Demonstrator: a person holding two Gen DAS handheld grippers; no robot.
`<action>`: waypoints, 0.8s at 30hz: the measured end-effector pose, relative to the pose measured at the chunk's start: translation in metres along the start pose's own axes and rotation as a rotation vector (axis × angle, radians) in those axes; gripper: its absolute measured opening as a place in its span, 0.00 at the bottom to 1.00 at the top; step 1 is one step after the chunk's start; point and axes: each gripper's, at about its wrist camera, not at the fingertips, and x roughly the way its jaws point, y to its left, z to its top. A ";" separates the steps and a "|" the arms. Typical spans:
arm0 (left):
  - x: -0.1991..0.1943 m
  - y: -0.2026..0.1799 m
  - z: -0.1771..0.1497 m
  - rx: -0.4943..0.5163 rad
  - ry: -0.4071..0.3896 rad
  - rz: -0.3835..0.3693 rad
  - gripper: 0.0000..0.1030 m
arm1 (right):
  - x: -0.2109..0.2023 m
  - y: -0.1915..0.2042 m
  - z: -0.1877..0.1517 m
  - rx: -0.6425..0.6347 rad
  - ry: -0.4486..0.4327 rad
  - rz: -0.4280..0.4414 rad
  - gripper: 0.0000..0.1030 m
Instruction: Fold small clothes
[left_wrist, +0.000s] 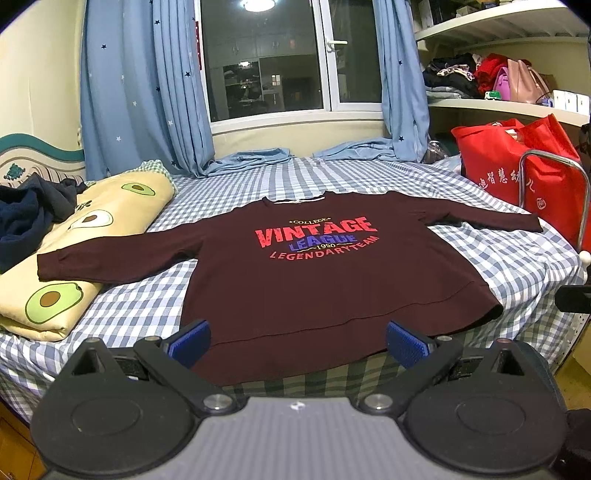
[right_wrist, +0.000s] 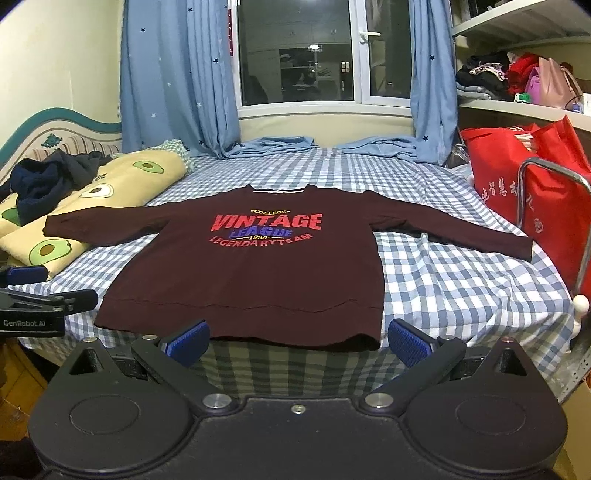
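Observation:
A maroon long-sleeved sweatshirt with a red and blue "VINTAGE LEAGUE" print lies flat, front up, on the checked bed, sleeves spread out to both sides. It also shows in the right wrist view. Its hem hangs over the bed's near edge. My left gripper is open and empty just in front of the hem. My right gripper is open and empty, also just short of the hem. The left gripper shows at the left edge of the right wrist view.
A folded avocado-print quilt lies under the left sleeve, with dark clothes on it. A red bag and a metal rail stand at the right. Blue curtains, a window and shelves are behind.

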 end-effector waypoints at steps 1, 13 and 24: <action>0.000 0.000 0.000 0.001 0.001 0.001 0.99 | 0.000 0.001 0.000 -0.004 -0.004 -0.004 1.00; 0.003 0.002 0.000 0.001 0.001 0.001 0.99 | -0.001 0.001 -0.001 -0.001 -0.015 -0.001 1.00; 0.004 0.007 -0.003 0.004 0.008 0.011 0.99 | -0.002 0.000 -0.001 0.002 -0.015 -0.001 1.00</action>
